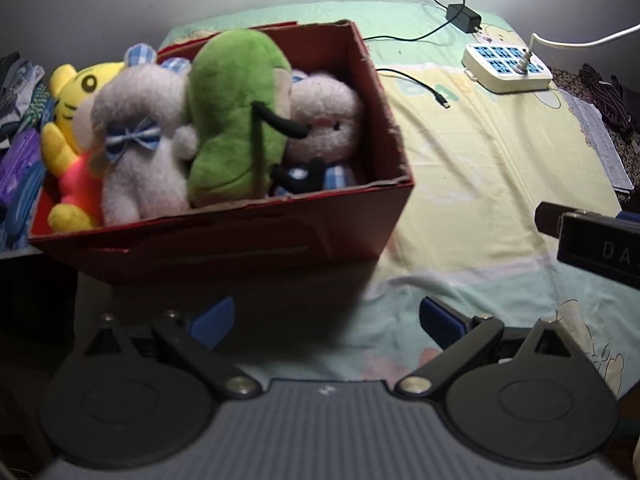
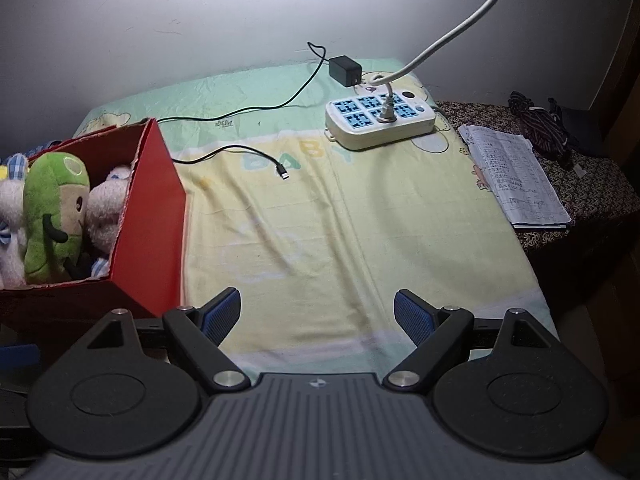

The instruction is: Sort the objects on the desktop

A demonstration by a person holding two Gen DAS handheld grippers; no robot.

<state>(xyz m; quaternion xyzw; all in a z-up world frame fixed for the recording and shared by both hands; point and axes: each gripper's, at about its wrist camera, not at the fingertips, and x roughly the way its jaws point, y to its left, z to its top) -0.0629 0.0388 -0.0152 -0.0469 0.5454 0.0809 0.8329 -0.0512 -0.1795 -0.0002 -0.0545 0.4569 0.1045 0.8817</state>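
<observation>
A red cardboard box (image 1: 256,236) stands on the cloth-covered table, packed with plush toys: a green one (image 1: 236,116), a white one with a blue bow (image 1: 140,140), a pinkish-white one (image 1: 328,120) and a yellow tiger (image 1: 76,92) at its left end. The box also shows at the left of the right wrist view (image 2: 160,216). My left gripper (image 1: 326,318) is open and empty, just in front of the box. My right gripper (image 2: 318,314) is open and empty over the bare cloth to the right of the box.
A white power strip (image 2: 380,120) with a plugged-in white cable, a black adapter (image 2: 345,70) and its loose black cable (image 2: 256,152) lie at the back. A notebook (image 2: 516,176) lies at the right. Folded clothes (image 1: 20,128) sit left of the box.
</observation>
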